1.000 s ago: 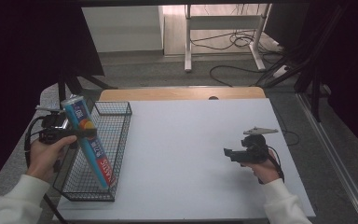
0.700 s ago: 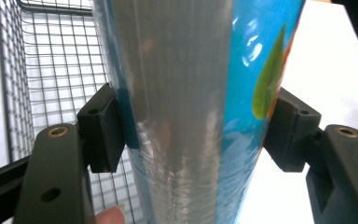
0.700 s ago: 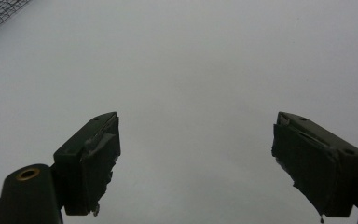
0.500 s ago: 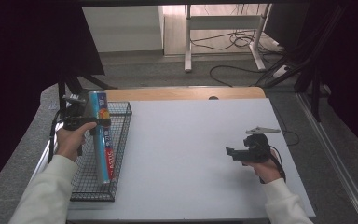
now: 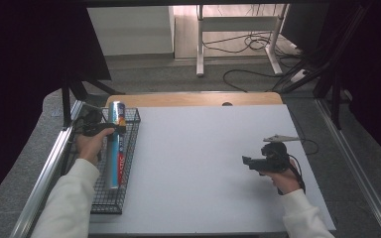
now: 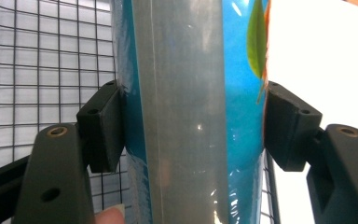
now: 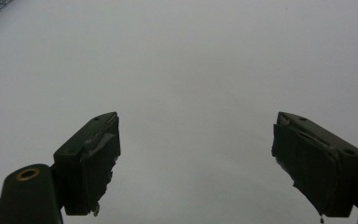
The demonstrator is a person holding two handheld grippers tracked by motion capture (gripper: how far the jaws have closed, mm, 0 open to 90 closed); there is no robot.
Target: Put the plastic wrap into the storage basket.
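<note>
A: Blue and silver, a long packet (image 5: 115, 145) lies lengthwise in the black wire basket (image 5: 129, 148) at the white table's (image 5: 198, 163) left edge.
B: Who holds it?
A: The left gripper (image 6: 191, 126), jaws clamped on its sides.
B: The other?
A: The right gripper (image 7: 196, 154) hovers over bare table, jaws wide, holding nothing.

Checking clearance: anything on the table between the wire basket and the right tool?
Nothing. In the high view, bare white tabletop runs from the wire basket to the right tool.
</note>
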